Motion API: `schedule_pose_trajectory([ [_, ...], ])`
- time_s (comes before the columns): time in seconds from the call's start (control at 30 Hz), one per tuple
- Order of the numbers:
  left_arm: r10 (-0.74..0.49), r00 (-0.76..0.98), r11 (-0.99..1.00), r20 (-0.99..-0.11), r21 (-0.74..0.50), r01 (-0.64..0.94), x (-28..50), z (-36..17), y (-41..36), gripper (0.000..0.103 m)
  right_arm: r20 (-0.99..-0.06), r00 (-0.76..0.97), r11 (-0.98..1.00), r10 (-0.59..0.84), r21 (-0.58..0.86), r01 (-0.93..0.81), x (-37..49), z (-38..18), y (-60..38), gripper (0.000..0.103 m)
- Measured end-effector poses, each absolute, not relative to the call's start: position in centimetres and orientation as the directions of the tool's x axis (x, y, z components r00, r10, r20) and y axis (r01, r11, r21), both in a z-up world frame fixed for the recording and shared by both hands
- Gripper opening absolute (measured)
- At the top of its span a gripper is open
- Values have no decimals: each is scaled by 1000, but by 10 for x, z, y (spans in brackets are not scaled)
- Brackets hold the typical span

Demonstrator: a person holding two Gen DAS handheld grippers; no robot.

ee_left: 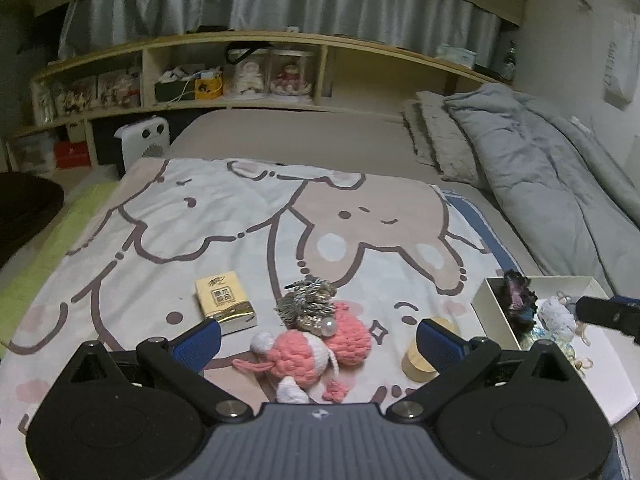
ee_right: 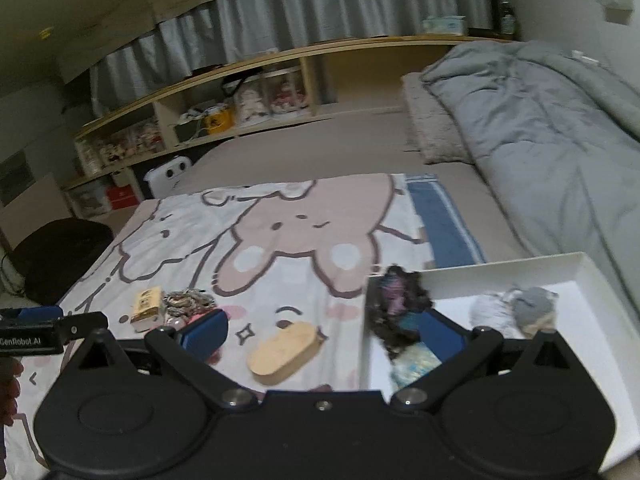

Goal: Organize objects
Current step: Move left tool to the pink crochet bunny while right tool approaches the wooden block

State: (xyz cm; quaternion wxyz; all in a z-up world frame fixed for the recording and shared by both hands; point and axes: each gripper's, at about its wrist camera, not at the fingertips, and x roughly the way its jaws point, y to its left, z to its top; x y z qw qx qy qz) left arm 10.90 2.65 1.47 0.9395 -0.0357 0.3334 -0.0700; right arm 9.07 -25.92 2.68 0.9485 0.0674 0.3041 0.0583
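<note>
From the left wrist camera, the left gripper (ee_left: 318, 342) is hovering low over a cartoon-print blanket (ee_left: 168, 220), its blue-padded jaws standing wide apart and holding nothing. Between them is lying a pink knitted toy (ee_left: 316, 350), with a grey tasselled ornament (ee_left: 310, 304) resting against its far side. A yellow tissue pack (ee_left: 225, 300) is sitting just beyond the left finger, and a round wooden piece (ee_left: 420, 360) is showing just beside the right finger. A white box (ee_left: 496, 312) is lying to the right, with a dark fuzzy item (ee_left: 516, 296) inside.

The right wrist camera, slightly blurred, is giving the fuller view into the white box (ee_right: 576, 268): a pale fluffy ball (ee_right: 490, 312) and a grey one (ee_right: 534, 306) are lying there. The right gripper (ee_right: 324, 334) is also spread wide and empty, straddling the box's near wall, one finger over the blanket, the other inside beside the dark fuzzy item (ee_right: 394, 300). The wooden piece (ee_right: 284, 352) is showing here as an oval lying flat. The pink toy is almost hidden.
</note>
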Motion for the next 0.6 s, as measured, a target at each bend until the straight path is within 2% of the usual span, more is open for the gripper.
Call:
schedule_pose_trajectory([
  [0.23, -180, 754, 983, -632, -146, 112, 121, 4, 38, 95, -576, 796, 982, 184, 142, -124, 112, 9, -245, 103],
  [0.4, -206, 741, 978, -639, -151, 141, 130, -5, 39, 84, -576, 788, 975, 219, 152, -160, 127, -1, -239, 103],
  [0.6, -271, 714, 961, -645, -144, 234, 146, -16, 37, 84, -597, 759, 966, 259, 151, -211, 150, -15, -225, 103],
])
